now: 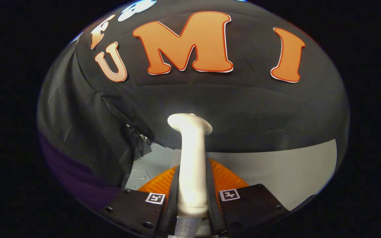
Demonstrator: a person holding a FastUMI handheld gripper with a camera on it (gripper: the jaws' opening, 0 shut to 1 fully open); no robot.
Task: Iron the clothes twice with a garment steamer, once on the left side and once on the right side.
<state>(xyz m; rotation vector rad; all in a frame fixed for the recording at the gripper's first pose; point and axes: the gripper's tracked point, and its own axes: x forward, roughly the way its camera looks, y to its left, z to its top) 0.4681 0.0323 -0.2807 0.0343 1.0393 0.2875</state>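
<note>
Gripper view: garment steamer point(190, 165) pinched upright between the two black fingers point(172, 191), white handle rising straight ahead to a flared head that leans slightly toward the right. Gripper point(192, 198) closed on that handle, both pads pressed against its sides, a square black-and-white marker on each finger block. Ribbed grey hose point(185, 226) hanging out of the handle's base, low between the fingers. Just behind the fingers and the handle, an orange ridged piece point(225, 178), partly hidden by them; cannot tell what it belongs to. Beyond that, a pale grey surface point(276, 172) spreading wide to the right of the steamer, bare as far as its far edge against the black cloth wall point(243, 109). On the left, the same grey surface narrows to a small patch with a thin pale line or cord on it, too small to identify. Close beside that patch, black cloth hanging in loose folds point(88, 138) with a rough bunched edge, near the steamer's left side and crowding the room there. Below the folds, at the far left, a strip of dark purple fabric point(74, 175), possibly clothing, mostly cut off. Open room lies ahead and to the right of the steamer head; the left is tight against the drape.
</note>
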